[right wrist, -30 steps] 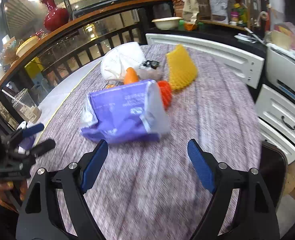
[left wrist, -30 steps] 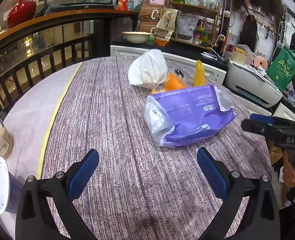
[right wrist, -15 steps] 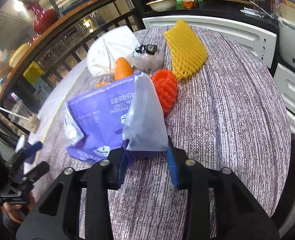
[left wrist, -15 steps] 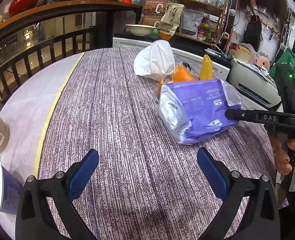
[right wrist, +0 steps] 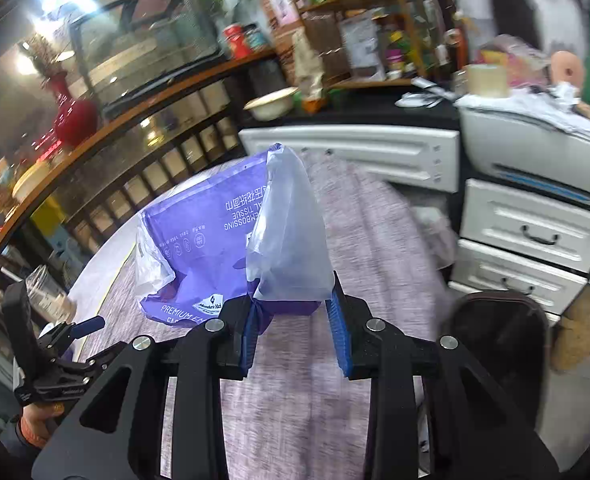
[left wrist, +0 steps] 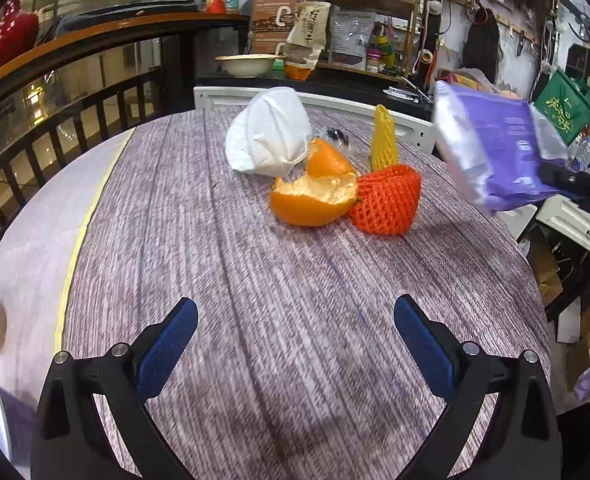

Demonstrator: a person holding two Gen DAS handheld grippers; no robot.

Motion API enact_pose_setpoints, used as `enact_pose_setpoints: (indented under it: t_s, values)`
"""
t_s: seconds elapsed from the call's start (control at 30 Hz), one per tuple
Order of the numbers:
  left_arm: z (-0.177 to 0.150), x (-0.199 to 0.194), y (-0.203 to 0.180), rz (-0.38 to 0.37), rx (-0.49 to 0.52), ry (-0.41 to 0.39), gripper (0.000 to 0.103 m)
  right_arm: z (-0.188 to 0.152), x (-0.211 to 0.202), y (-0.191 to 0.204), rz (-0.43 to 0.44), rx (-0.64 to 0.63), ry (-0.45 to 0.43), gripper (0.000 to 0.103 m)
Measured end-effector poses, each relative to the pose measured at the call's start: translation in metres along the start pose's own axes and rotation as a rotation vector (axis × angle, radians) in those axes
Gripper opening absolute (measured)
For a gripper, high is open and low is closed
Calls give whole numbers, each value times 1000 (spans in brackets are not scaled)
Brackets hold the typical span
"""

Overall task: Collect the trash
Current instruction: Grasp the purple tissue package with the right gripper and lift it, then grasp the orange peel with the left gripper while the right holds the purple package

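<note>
The right gripper point(right wrist: 295, 320) is clamped on the lower edge of the purple tissue wrapper point(right wrist: 223, 240), which stands up directly ahead of its blue pads point(right wrist: 339, 328) and is lifted clear of the round table point(right wrist: 375, 232). In the left wrist view the same wrapper point(left wrist: 499, 148) hangs in the air to the far right of the left gripper point(left wrist: 295, 344), above the table edge.

The left gripper hovers with its jaws wide apart and nothing between them. The remaining trash lies well ahead of it: an orange peel point(left wrist: 315, 200) touching an orange foam net point(left wrist: 387, 200), a white face mask point(left wrist: 271, 136) just behind the peel, and a yellow foam net point(left wrist: 383, 140) standing upright behind the orange one. A small dark item behind the peel is too indistinct to identify.

The wrapper is thin, crinkled plastic film with a translucent end flap and printed lettering. It blocks the right wrist view of the other trash. The nets are open diamond mesh. The table surface carries a fine striped grey-purple weave. A dark bin point(right wrist: 499, 336) sits beside the table, right of the right gripper, partly cut off by its arm.
</note>
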State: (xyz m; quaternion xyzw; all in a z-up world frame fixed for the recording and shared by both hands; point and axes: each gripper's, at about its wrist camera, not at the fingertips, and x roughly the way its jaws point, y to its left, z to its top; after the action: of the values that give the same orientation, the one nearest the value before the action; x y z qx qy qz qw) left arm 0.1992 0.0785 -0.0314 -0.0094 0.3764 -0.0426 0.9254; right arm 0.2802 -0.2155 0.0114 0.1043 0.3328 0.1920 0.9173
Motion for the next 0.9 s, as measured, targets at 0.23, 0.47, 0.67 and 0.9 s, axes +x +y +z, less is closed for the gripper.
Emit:
enact_pose_setpoints:
  t_s: [0.23,0.47,0.67,0.9]
  values:
    - [28,27,-16,21,100,2,97,-12,-25,-37,-60,47,-4,32]
    - [51,69,-19,81,218,58,95,-25,-29,-56,-84,88,12,32]
    - [54,83,-17,83,266,53,86,-31,-28,-64,-95,107,26,32]
    - [47,88,-41,128,381,58,59,-35,-22,-63,-98,117,44,32]
